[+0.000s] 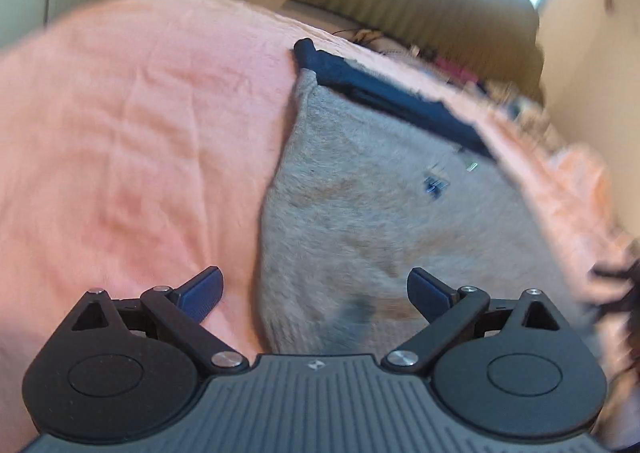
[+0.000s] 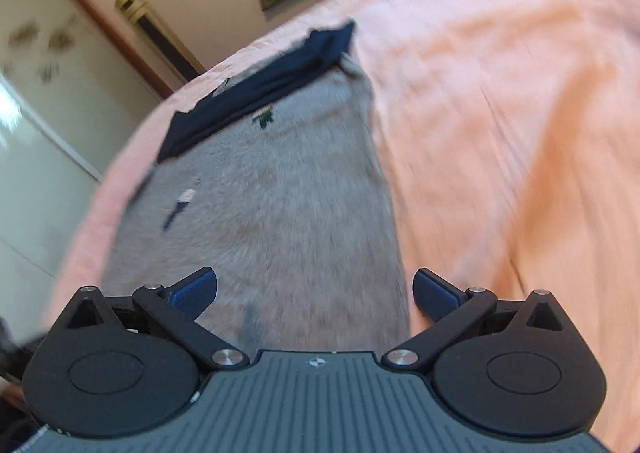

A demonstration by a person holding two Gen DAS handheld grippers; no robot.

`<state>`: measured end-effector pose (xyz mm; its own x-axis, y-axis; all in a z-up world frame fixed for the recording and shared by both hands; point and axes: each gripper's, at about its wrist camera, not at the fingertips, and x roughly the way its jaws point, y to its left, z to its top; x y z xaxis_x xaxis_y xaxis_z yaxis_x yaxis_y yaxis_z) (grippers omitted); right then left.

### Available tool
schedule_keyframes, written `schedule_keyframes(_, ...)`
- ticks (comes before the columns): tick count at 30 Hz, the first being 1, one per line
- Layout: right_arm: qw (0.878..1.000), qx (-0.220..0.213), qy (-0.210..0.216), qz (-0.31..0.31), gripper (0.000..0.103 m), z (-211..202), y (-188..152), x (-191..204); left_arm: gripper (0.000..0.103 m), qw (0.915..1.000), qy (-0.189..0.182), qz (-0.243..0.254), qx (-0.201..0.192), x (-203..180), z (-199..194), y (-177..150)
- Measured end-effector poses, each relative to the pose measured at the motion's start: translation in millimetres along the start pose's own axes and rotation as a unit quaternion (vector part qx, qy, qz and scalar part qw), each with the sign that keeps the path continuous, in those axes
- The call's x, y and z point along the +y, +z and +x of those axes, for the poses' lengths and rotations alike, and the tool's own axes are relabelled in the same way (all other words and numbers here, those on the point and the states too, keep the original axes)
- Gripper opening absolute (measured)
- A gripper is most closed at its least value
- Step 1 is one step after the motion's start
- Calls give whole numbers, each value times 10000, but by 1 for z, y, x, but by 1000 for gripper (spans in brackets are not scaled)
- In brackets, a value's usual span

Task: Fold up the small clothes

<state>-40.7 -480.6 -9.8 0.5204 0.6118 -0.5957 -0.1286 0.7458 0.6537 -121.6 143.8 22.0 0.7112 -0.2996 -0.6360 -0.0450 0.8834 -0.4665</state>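
Left wrist: left gripper (image 1: 315, 291) fingers spread, empty, over the near edge of the grey garment (image 1: 380, 213) on the pink sheet (image 1: 120, 133).

Right wrist: right gripper (image 2: 315, 289) likewise spread. Advice: pinch both near corners evenly, carry toward the navy waistband (image 2: 256, 93). Labels too blurred to read.

Grey garment on pink sheet

The garment (image 1: 360, 221) is mottled grey with a navy band (image 1: 384, 97); the sheet (image 1: 132, 141) is plain salmon pink.
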Motion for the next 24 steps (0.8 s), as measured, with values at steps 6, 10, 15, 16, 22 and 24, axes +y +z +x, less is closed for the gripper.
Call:
schedule_keyframes(6, 9856, 850, 1194, 840, 103, -1, -6, -22, 99, 9645, -1925, -1651, 735, 36, 11, 3)
schedule_keyframes(10, 9852, 1015, 1154, 763, 78, 1, -12, -16, 96, 9624, -1989, -1640, 860, 35, 13, 5)
schedule_keyframes(15, 9883, 1046, 878, 679, 37, -1, -20, -23, 39, 9671, -1594, -1500, 1297, 37, 21, 1)
schedule_keyframes(16, 9880, 1032, 900, 708, 37, -2, -21, -25, 39, 9656, -1620, -1559, 1308, 40, 20, -1)
schedule_keyframes(22, 9916, 1055, 543, 513, 11, 0, -20, -21, 5, 9708, -1300, -1260, 1571, 31, 28, -2)
schedule_keyframes(24, 9913, 1021, 646, 528, 12, -2, -19, -23, 5, 9718, -1301, -1197, 1563, 28, 28, 2)
